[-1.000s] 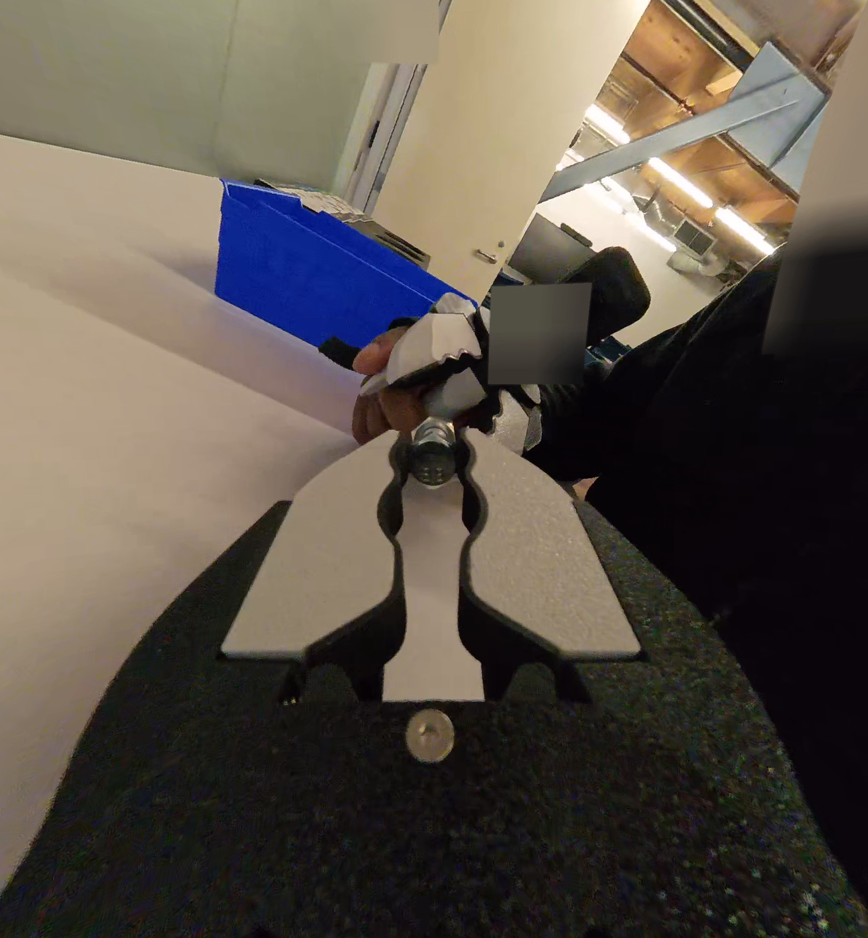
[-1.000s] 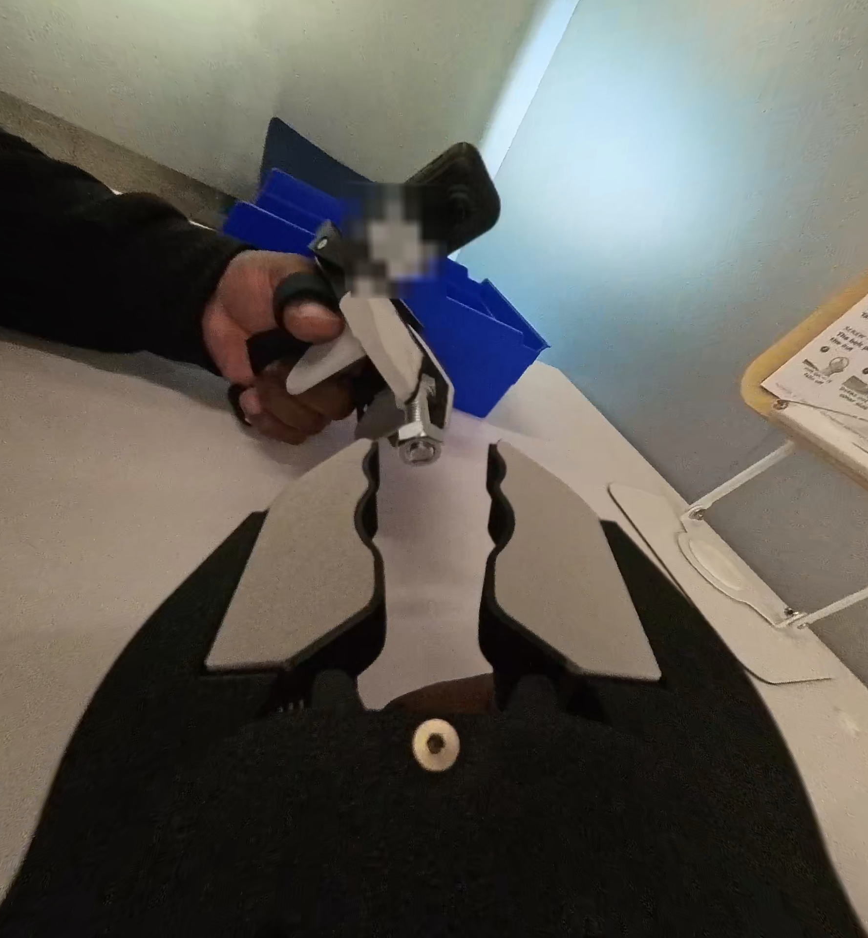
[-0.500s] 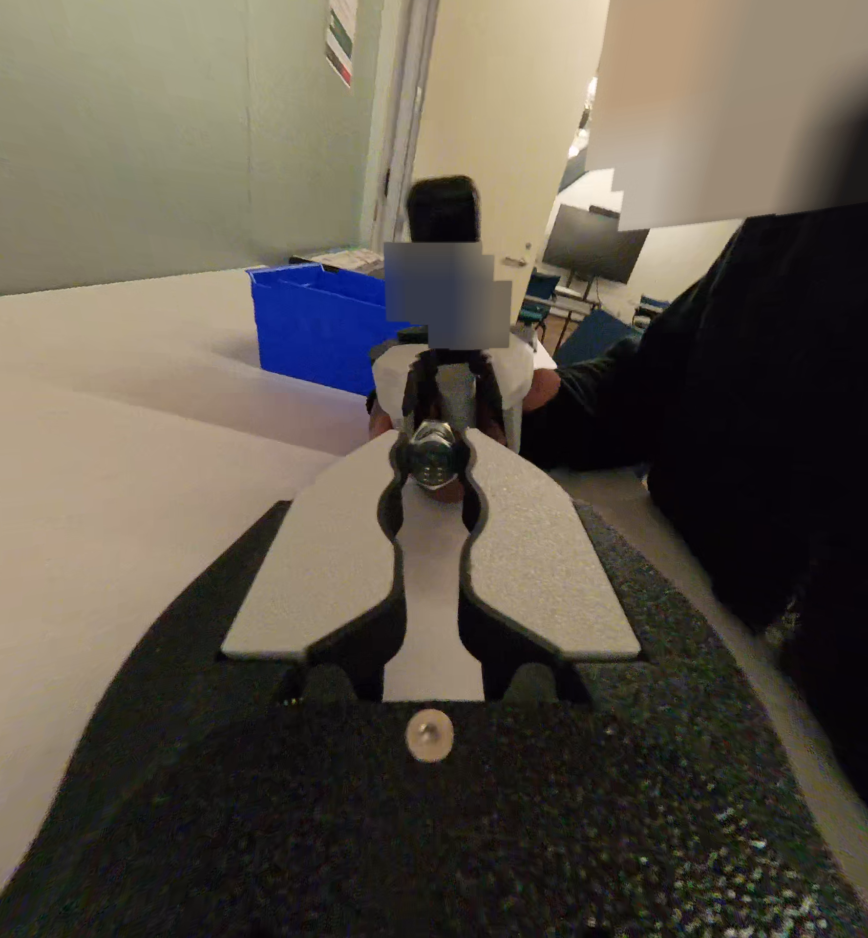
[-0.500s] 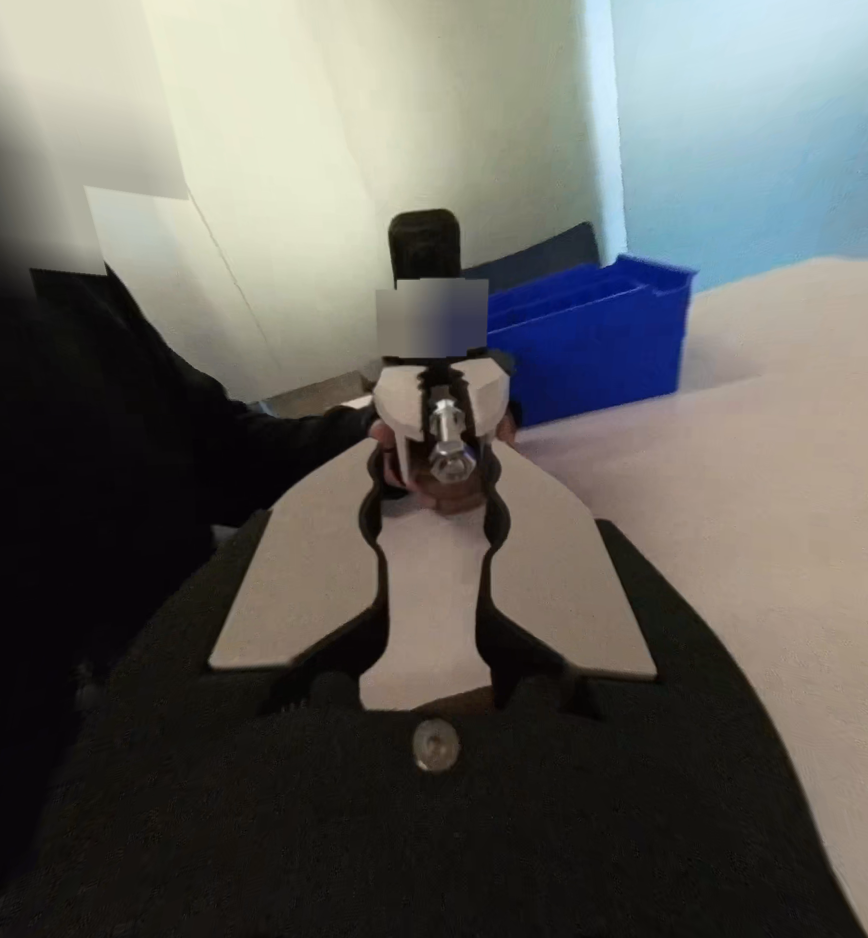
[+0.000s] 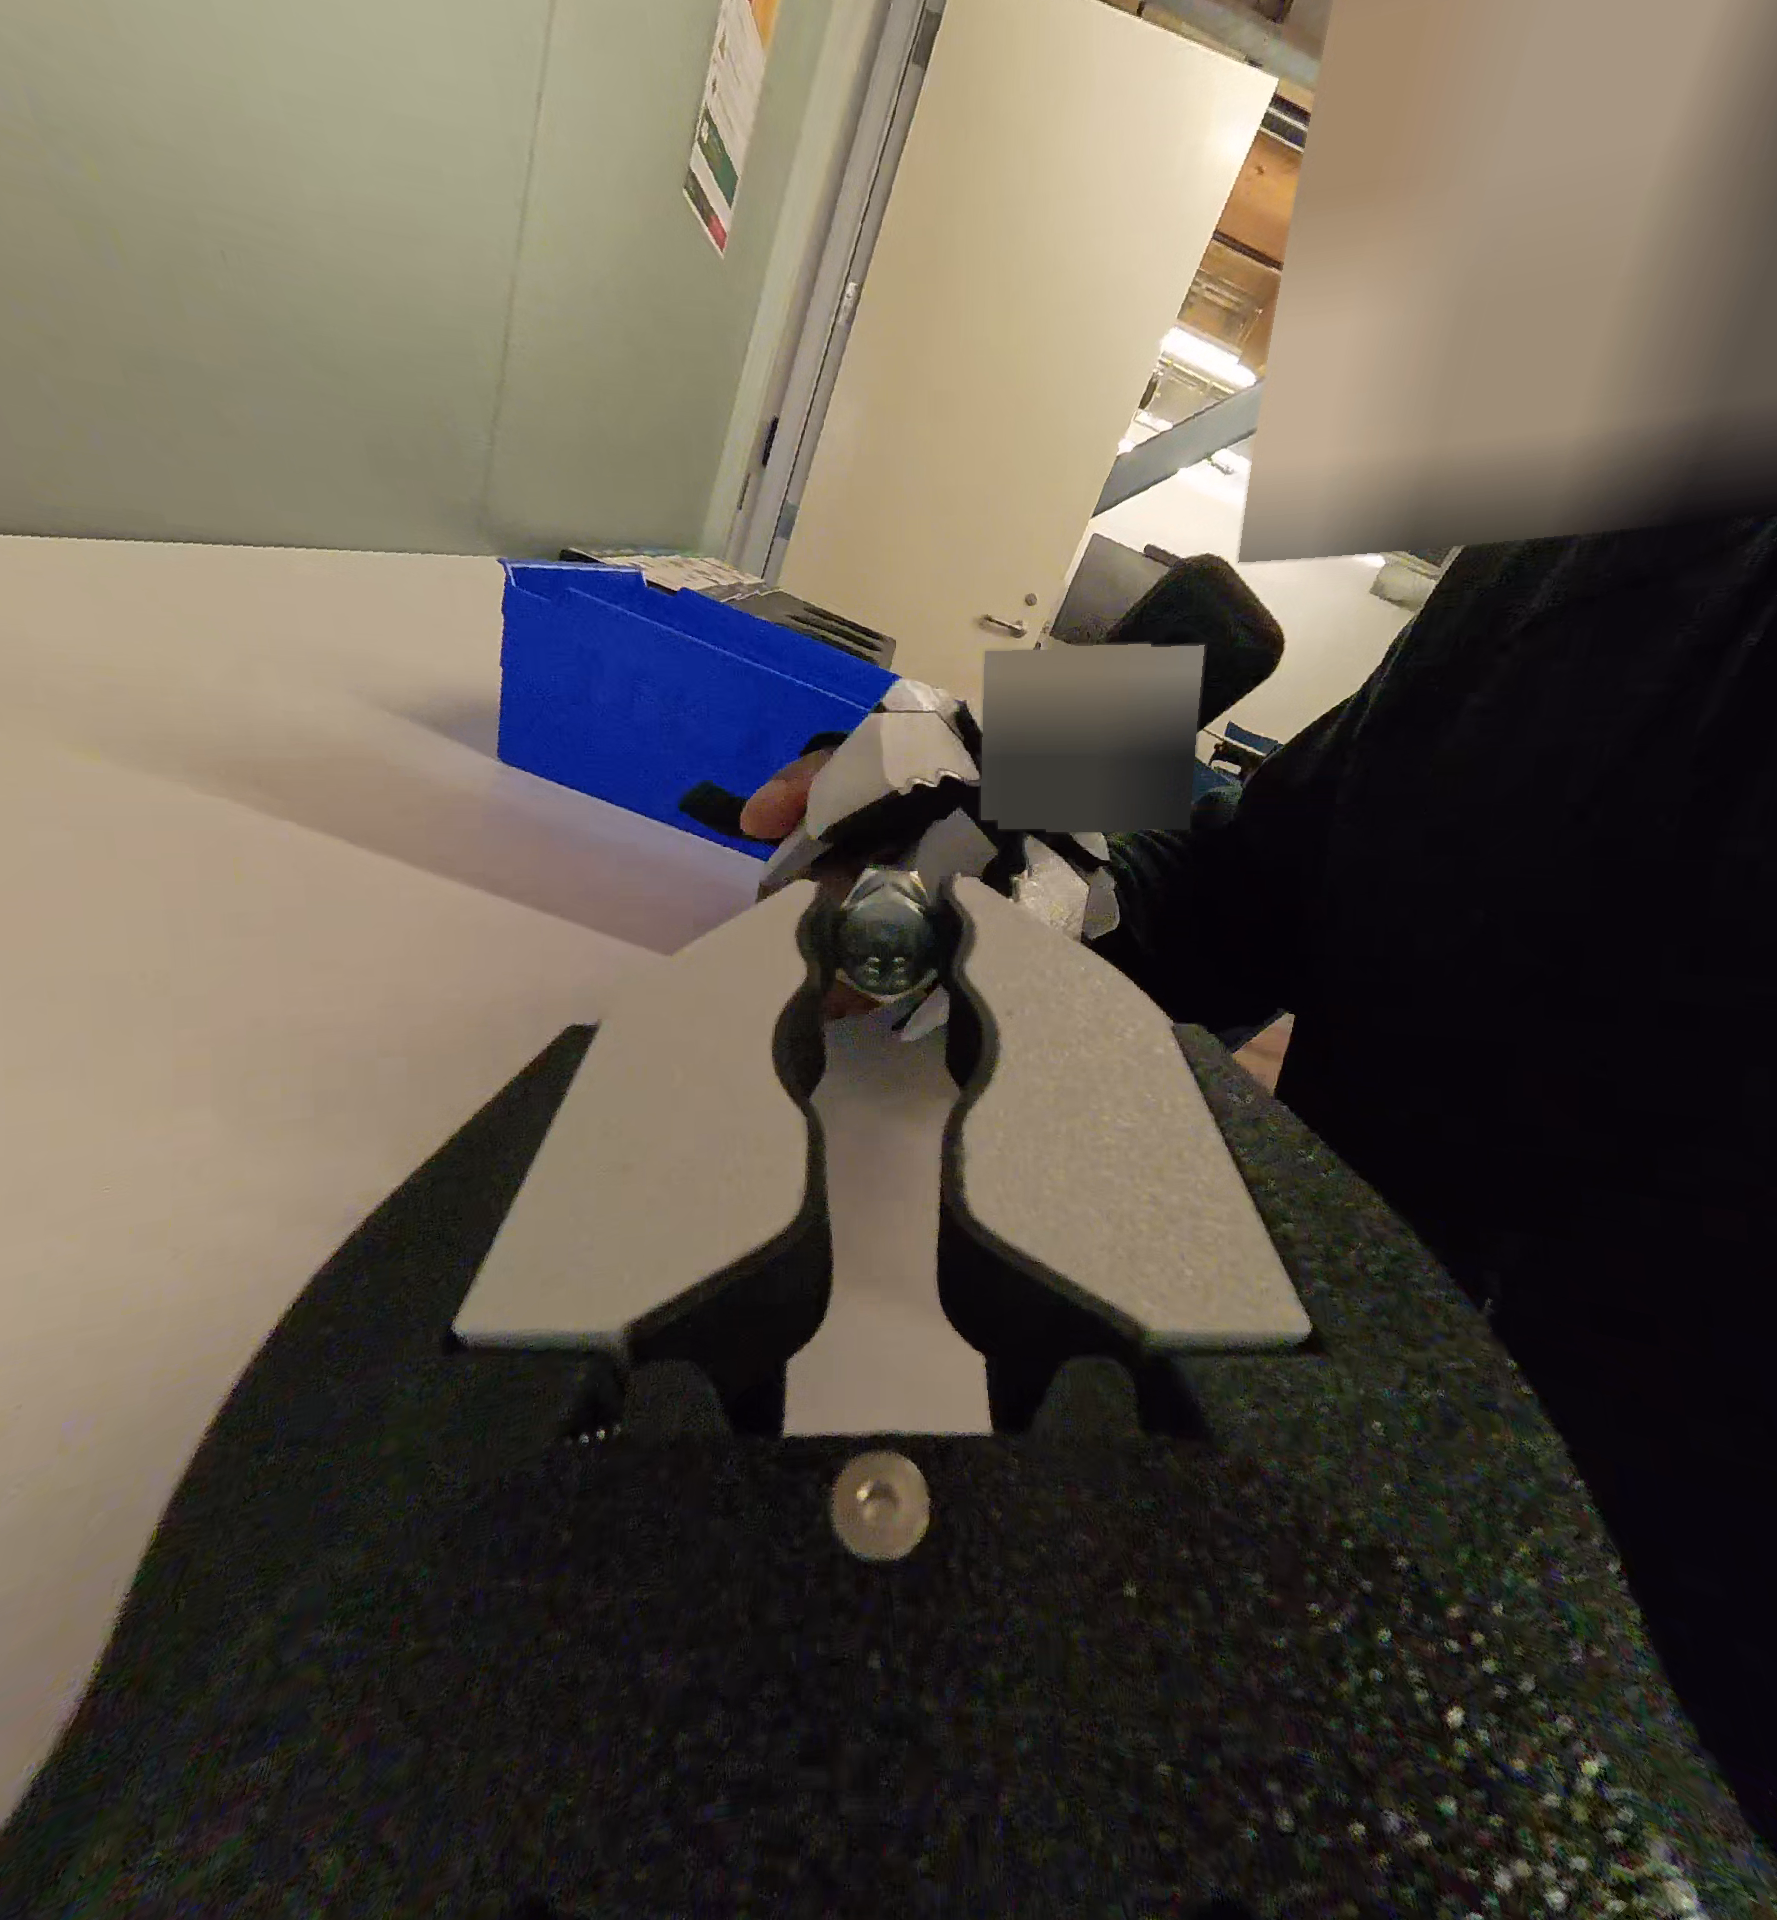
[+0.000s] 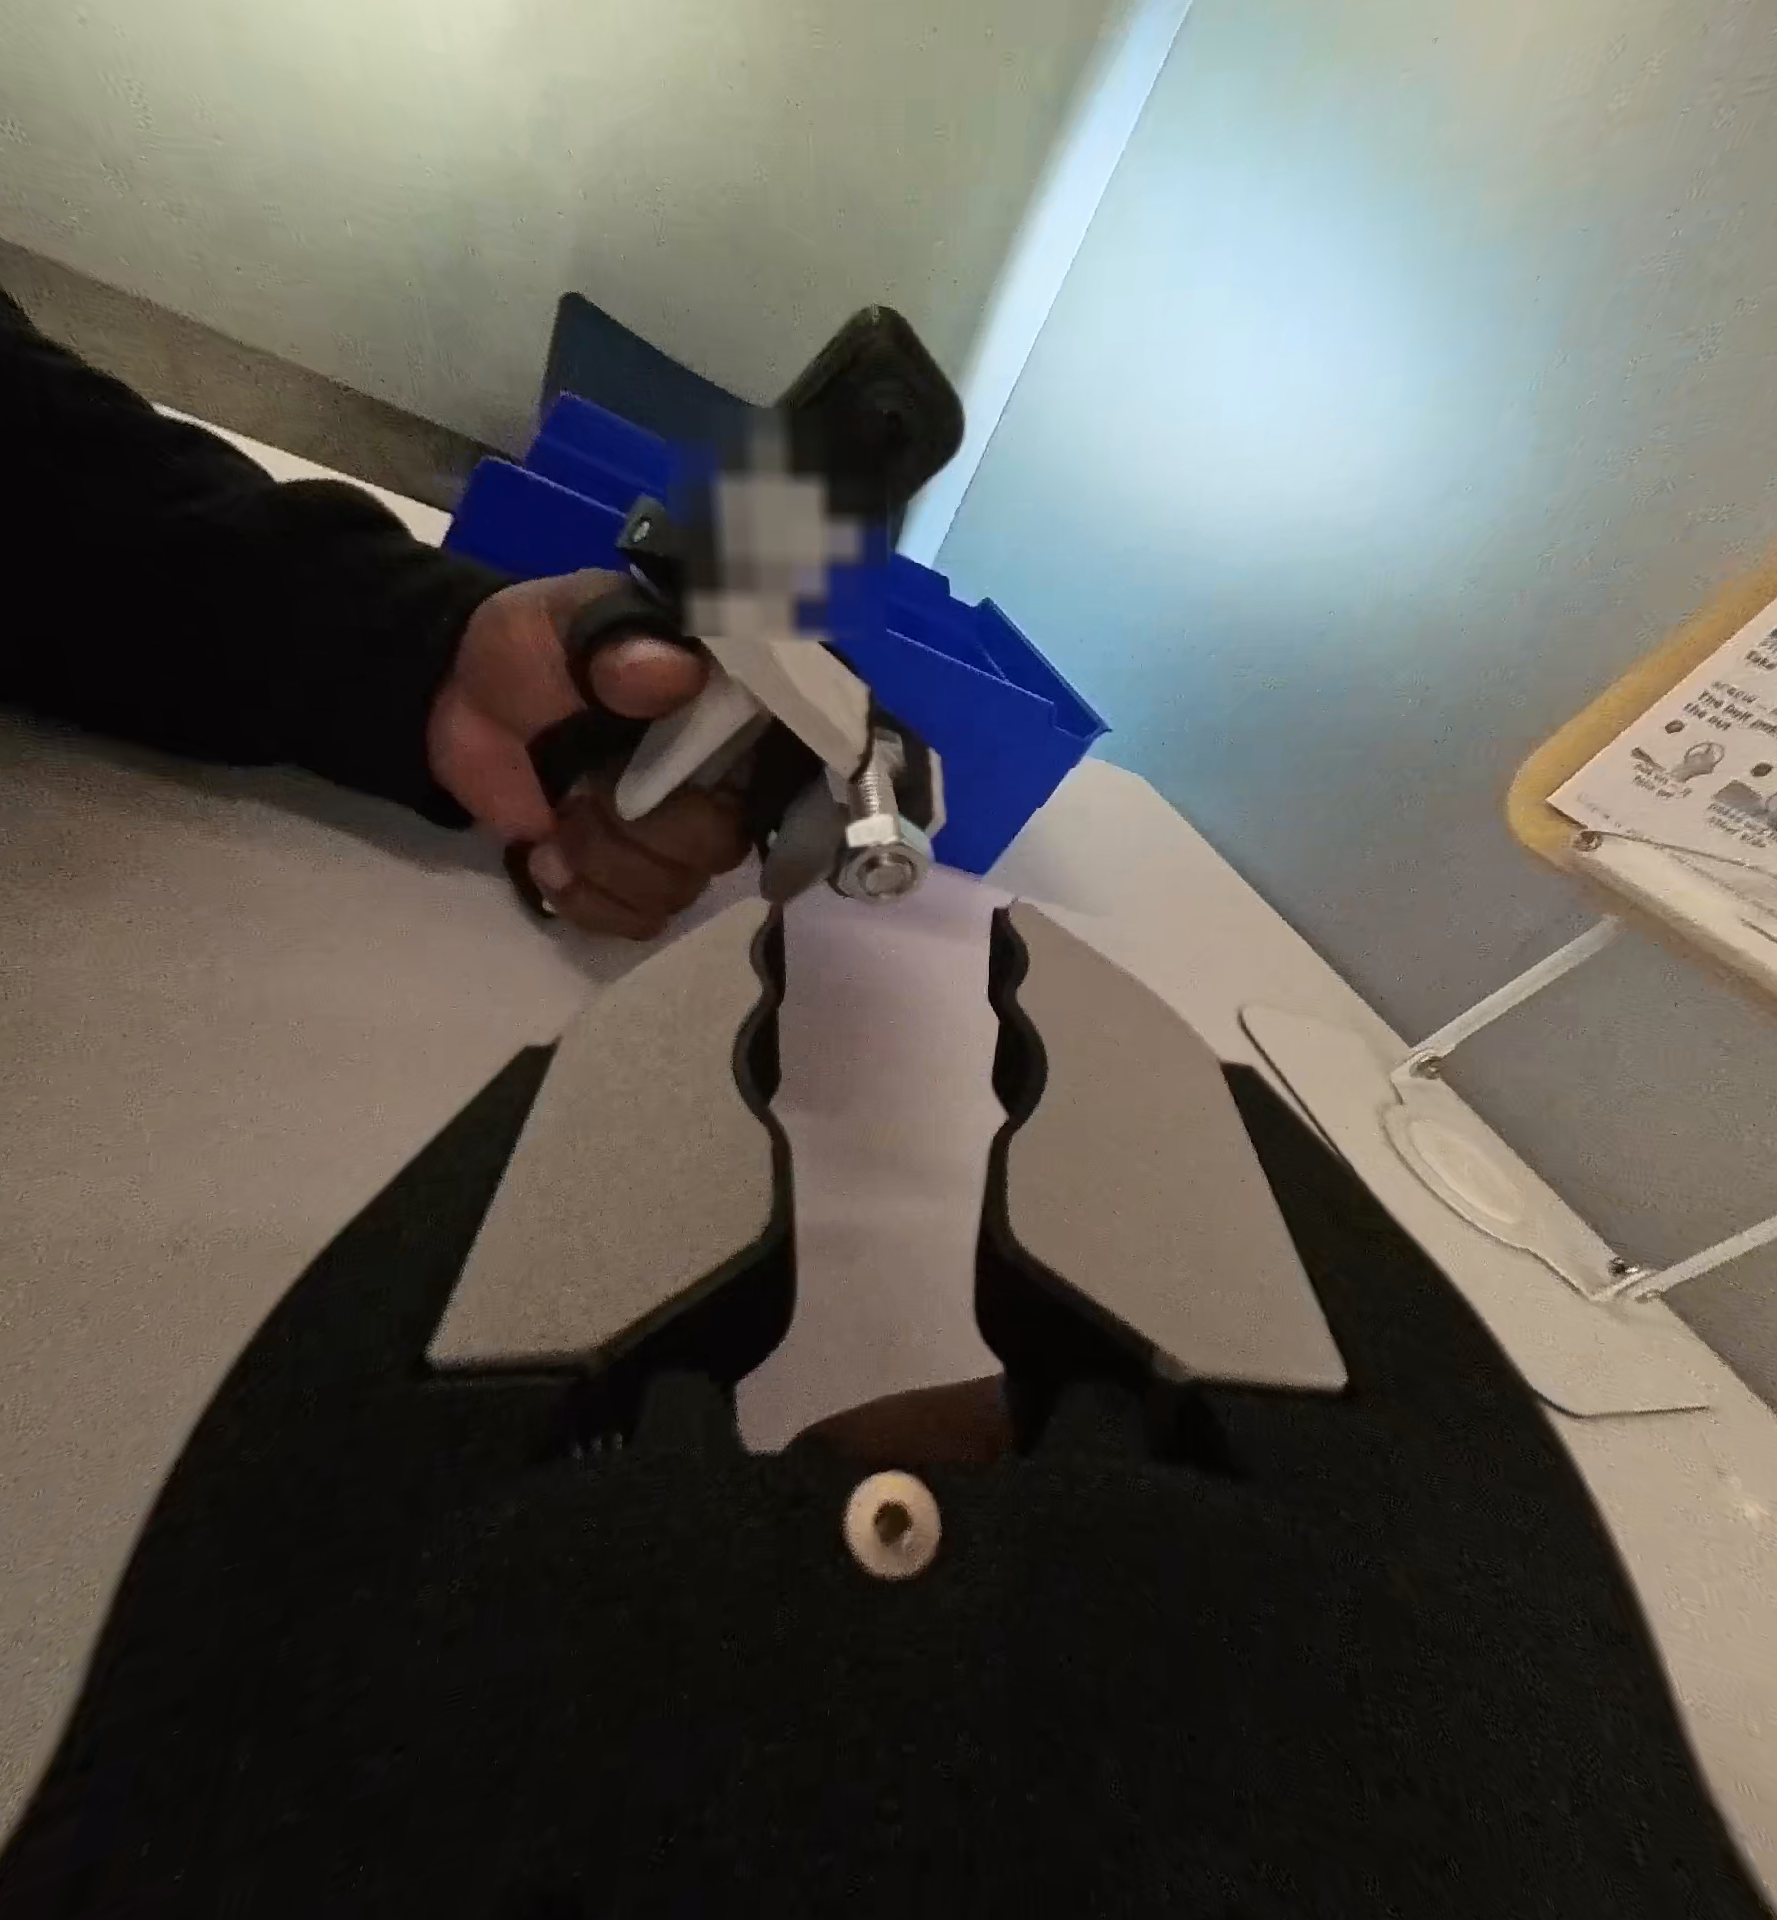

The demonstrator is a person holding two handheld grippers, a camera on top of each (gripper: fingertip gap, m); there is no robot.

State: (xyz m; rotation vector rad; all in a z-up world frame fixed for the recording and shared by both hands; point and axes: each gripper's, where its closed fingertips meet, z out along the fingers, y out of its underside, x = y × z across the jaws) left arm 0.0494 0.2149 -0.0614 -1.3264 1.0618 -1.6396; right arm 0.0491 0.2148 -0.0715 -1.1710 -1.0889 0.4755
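Observation:
My left gripper [image 5: 882,940] is shut on the hexagonal head of a silver bolt [image 5: 882,951], held above the white table [image 5: 240,987]. The right wrist view shows that gripper [image 6: 842,774] from the front. The bolt's threaded shank [image 6: 871,795] sticks out toward me with a silver nut [image 6: 879,857] at its end. My right gripper [image 6: 889,930] is open and empty. The nut sits just beyond and above its fingertips, not between the pads. The right gripper also shows in the left wrist view [image 5: 899,774], close behind the bolt.
A blue plastic bin [image 5: 655,707] stands on the table behind the grippers; it also shows in the right wrist view [image 6: 977,717]. An instruction sheet on a board [image 6: 1715,748] on a wire stand with a flat base [image 6: 1383,1132] is at the right. A person's dark sleeve [image 5: 1486,883] fills the right side.
Half a second ago the two grippers faced each other head-on with the nut between the right fingertips. Now both have swung apart at an angle and the nut lies beyond the right tips. The left grasp is unchanged.

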